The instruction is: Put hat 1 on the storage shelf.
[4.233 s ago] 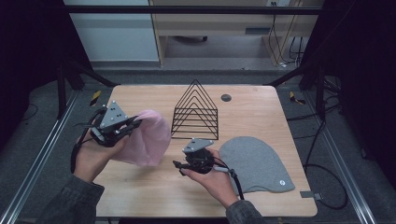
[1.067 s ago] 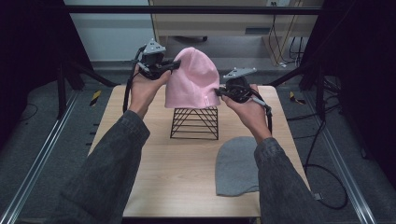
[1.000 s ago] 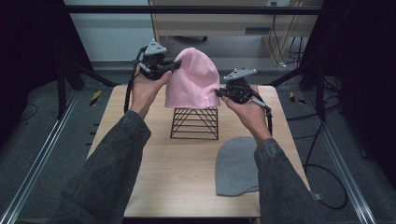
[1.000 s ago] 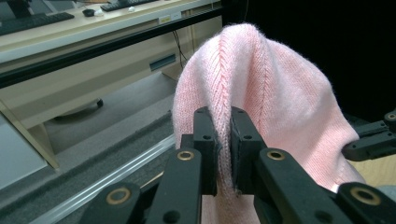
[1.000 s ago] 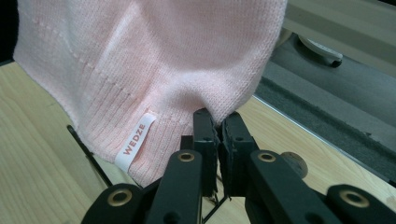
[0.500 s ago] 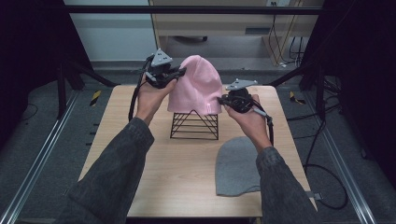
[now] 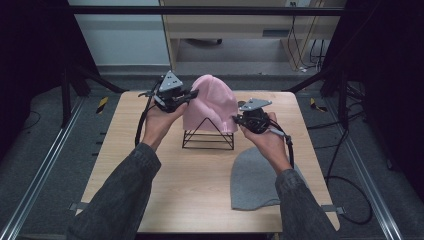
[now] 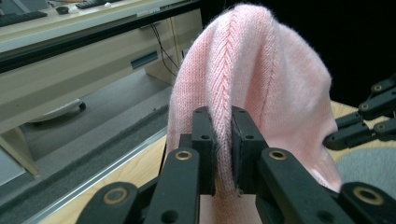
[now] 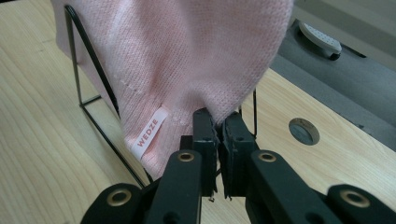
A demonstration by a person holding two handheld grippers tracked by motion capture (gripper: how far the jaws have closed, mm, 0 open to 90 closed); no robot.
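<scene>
Pinching a fold of knit at the hem, the left gripper [image 8: 223, 149] has its two black jaws clamped on the pink beanie [image 8: 261, 88], the cloth squeezed into a narrow ridge between the pads. Just beyond those jaws the hat rises in a rounded dome, and off to their far right the dark tips of the other tool show close to the fabric. The right gripper [image 9: 219, 140] is likewise clamped on the pink beanie [image 9: 187, 56], biting the opposite edge of the hem; just left of its jaws a small white label reading WEDZE hangs from the hem. Behind and beside that grip stand the thin black rods of the wire rack [image 9: 93, 116], with the hat draped in front of them. Seen from the high view, the left gripper [image 7: 192, 94] and right gripper [image 7: 235, 120] hold the pink beanie [image 7: 212, 100] stretched between them, over the peak of the wire rack [image 7: 207, 137]. Nearer the person than the right gripper, a grey beanie [image 7: 255, 182] lies flat on the wooden table [image 7: 120, 150].
</scene>
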